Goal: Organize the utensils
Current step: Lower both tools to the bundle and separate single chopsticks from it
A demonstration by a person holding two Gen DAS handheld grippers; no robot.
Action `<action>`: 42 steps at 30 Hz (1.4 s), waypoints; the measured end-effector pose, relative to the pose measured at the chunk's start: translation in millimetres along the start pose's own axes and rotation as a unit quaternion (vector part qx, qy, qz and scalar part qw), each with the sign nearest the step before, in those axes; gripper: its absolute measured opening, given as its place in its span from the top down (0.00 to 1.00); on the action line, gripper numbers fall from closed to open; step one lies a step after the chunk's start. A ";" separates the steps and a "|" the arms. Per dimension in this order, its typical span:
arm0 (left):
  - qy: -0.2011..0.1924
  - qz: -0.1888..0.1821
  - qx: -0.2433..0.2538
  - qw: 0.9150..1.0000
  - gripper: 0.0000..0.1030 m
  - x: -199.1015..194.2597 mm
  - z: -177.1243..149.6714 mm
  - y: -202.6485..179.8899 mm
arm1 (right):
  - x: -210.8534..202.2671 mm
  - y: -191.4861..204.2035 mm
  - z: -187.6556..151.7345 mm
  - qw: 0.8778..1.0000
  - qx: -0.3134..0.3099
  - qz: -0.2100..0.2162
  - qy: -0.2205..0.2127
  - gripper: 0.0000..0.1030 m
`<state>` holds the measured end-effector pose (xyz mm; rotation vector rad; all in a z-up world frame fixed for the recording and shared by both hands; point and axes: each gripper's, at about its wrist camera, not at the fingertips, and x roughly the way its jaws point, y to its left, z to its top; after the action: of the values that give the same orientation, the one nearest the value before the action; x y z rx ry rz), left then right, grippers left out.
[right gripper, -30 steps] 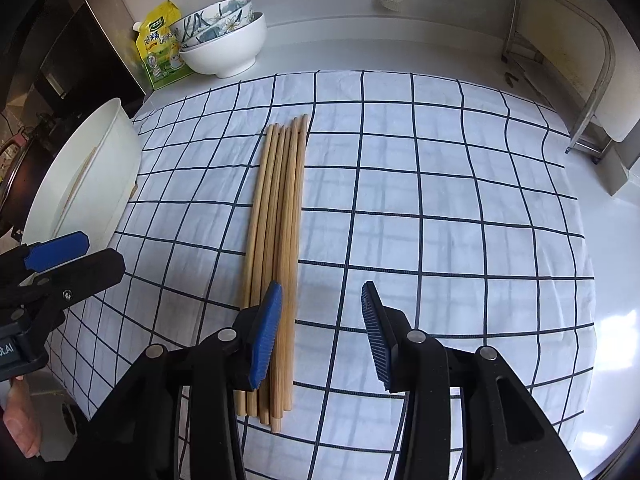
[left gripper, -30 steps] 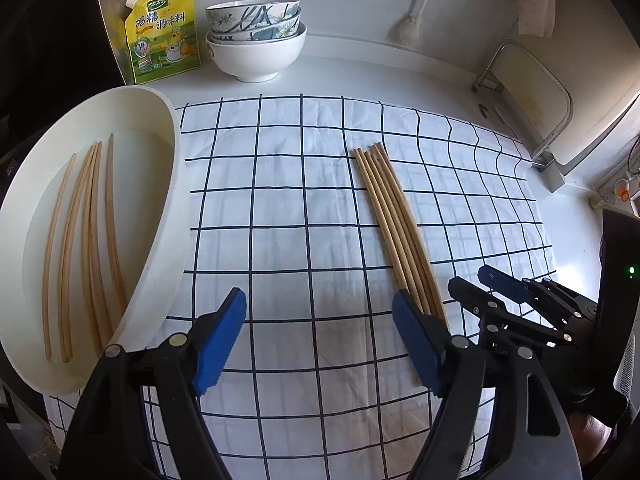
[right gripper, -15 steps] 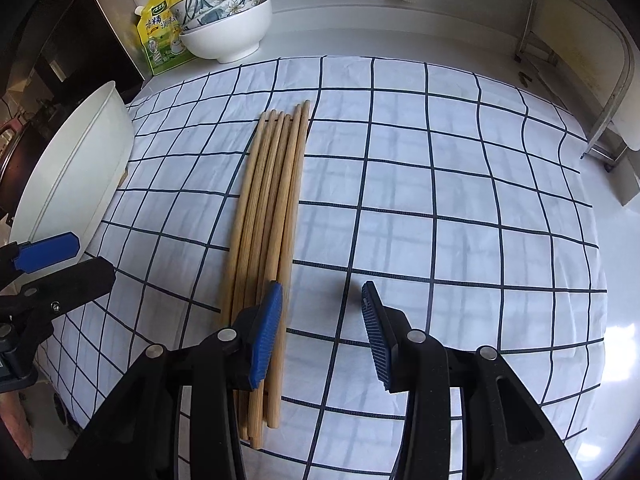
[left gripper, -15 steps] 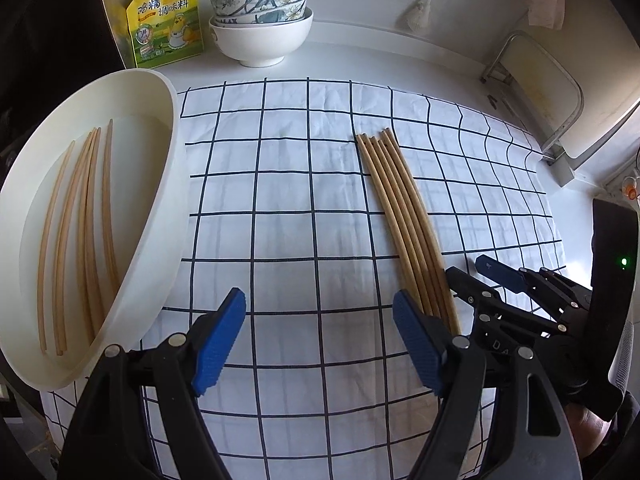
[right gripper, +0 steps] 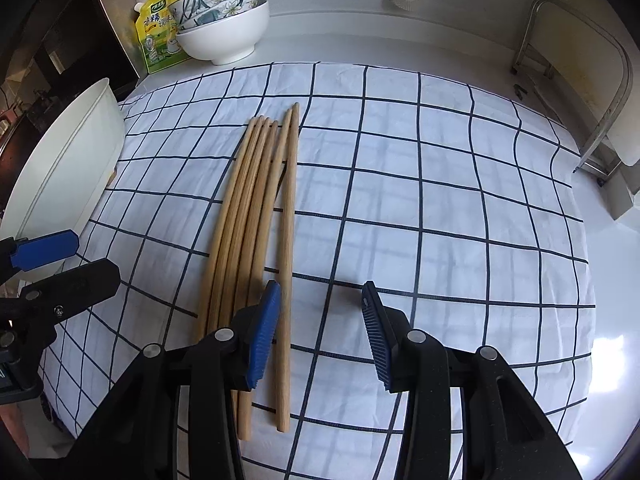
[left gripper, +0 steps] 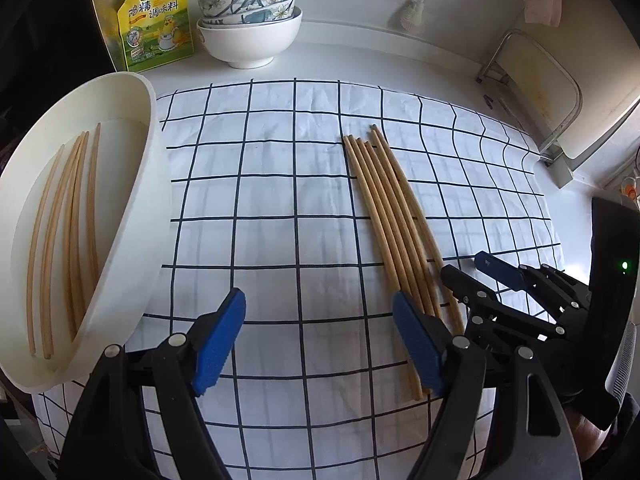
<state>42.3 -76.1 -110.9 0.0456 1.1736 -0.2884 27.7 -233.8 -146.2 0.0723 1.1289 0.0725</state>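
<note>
Several wooden chopsticks (left gripper: 394,232) lie in a bundle on the checked cloth (left gripper: 272,200), and several more rest in the white oval tray (left gripper: 136,216) at the left. My left gripper (left gripper: 318,344) hovers open over bare cloth between the tray and the bundle. My right gripper (right gripper: 320,336) is open low over the near end of the bundle (right gripper: 244,216). Its left pad sits between the bundle and the rightmost chopstick (right gripper: 287,240), which lies just inside the jaws, untouched by the right pad. Each gripper shows in the other's view: right gripper (left gripper: 480,274), left gripper (right gripper: 56,266).
Stacked bowls (left gripper: 248,20) and a yellow seasoning pouch (left gripper: 154,20) stand at the back left beyond the cloth. A metal dish rack (left gripper: 532,92) stands at the back right. The tray (right gripper: 68,160) overhangs the cloth's left edge.
The right gripper shifted left over the bundle's near end. Its left pad now parts the rightmost chopstick from the others. The left gripper barely moved and stays open.
</note>
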 end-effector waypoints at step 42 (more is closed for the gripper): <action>0.027 0.073 0.006 0.997 0.25 49.9 -1.6 -15.5 | -12.6 -37.6 -0.6 1.000 0.016 0.000 -0.018 0.61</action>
<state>54.7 -100.7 -155.4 0.1496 1.2161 -0.1665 22.6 -272.4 -138.7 0.1018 1.0939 0.0522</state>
